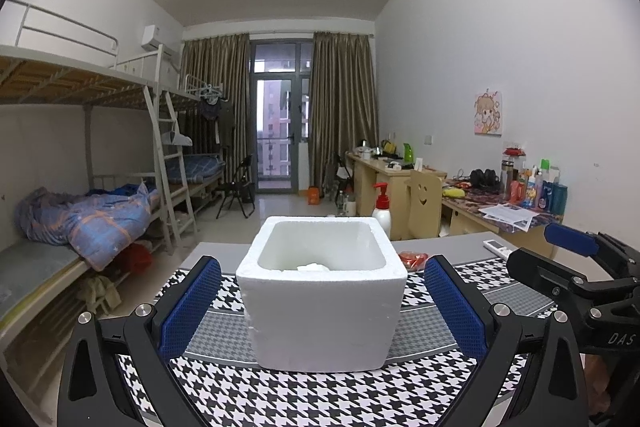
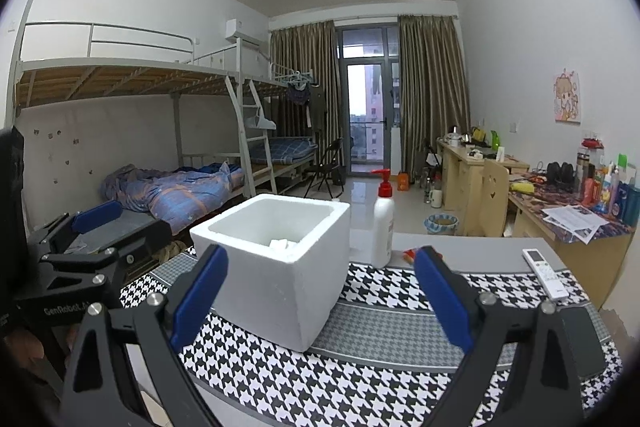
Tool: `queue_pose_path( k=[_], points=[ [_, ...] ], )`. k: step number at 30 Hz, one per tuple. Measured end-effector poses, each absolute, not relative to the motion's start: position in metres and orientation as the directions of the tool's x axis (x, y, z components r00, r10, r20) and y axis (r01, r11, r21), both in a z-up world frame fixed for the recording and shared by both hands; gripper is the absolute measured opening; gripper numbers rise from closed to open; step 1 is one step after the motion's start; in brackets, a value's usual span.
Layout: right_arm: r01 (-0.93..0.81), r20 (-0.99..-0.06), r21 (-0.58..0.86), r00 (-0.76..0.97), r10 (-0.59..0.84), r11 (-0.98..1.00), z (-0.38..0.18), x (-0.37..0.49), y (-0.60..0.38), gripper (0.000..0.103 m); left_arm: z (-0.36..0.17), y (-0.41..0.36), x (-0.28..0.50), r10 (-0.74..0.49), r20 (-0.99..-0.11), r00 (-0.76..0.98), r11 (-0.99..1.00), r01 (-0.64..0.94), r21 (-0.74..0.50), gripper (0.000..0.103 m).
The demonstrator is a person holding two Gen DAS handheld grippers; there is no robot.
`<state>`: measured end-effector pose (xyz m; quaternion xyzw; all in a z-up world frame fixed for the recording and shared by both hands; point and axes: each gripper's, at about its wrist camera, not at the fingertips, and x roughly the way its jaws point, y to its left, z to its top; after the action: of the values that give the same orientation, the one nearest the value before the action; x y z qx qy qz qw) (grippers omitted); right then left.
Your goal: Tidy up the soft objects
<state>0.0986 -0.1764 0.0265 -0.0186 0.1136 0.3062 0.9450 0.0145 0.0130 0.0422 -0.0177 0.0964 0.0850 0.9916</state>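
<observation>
The box [image 1: 322, 291] sits on the mat [image 1: 304, 399] on your worktop [image 2: 480, 247]. Behind it to the right stands the bottle [image 2: 383, 227]. The remote [image 2: 545, 271] lies far right.

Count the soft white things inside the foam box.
1 shows: a white lump low inside the box, near its front wall. The walls hide most of the floor, so more may lie there.
</observation>
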Motion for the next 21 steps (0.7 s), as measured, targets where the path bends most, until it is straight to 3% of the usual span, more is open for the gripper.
queue_pose_path(
  k=[21],
  points=[
    [-0.533, -0.219, 0.073, 0.816, 0.535, 0.843, 0.002, 0.092, -0.196, 0.096, 0.015, 0.005, 0.003, 0.182, -0.19, 0.965, 0.982, -0.188, -0.012, 0.102]
  ],
)
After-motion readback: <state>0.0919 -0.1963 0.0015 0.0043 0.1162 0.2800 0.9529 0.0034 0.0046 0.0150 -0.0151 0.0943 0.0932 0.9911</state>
